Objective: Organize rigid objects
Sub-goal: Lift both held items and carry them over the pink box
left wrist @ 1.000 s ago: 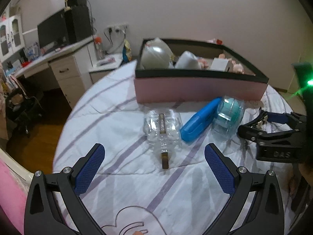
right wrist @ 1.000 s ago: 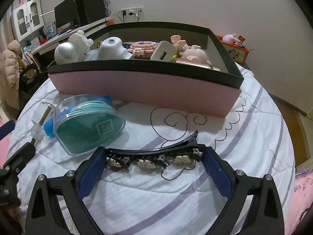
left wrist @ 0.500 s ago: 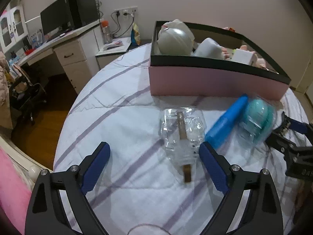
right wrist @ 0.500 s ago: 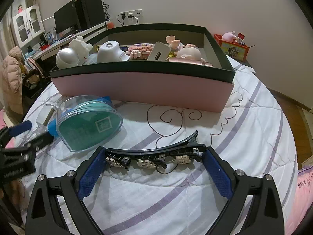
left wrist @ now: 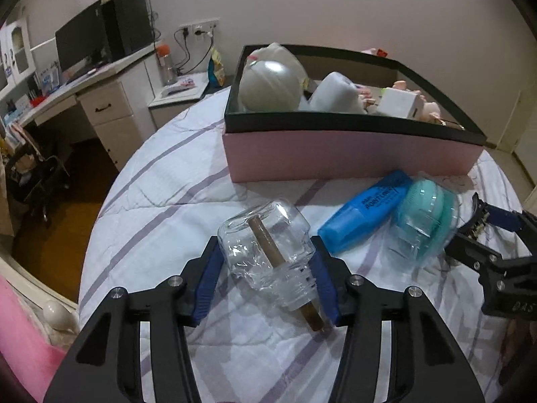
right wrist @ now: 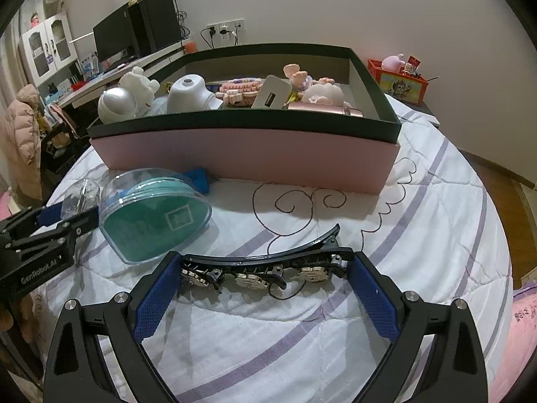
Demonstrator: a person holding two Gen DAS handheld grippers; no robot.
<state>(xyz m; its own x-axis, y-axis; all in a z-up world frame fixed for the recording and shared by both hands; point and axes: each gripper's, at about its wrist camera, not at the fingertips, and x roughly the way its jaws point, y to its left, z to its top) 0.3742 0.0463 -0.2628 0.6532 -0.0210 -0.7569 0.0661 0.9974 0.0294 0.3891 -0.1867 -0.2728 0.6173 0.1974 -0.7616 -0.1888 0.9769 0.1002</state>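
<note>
On the bed (left wrist: 161, 181), left claw (left wrist: 266, 265) closing around the glass bottle (left wrist: 265, 252).

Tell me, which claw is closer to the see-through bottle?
Left. The left claw is closing with the clear bottle between its pads; the right claw sits apart at the black hair clip.

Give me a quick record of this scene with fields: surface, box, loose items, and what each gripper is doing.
surface: striped white bedspread
box: pink box with dark rim, toys inside
loose items: clear glass bottle, blue marker, teal heart case, black hair clip
left gripper: jaws closing around the bottle
right gripper: hair clip spanning between its pads
</note>
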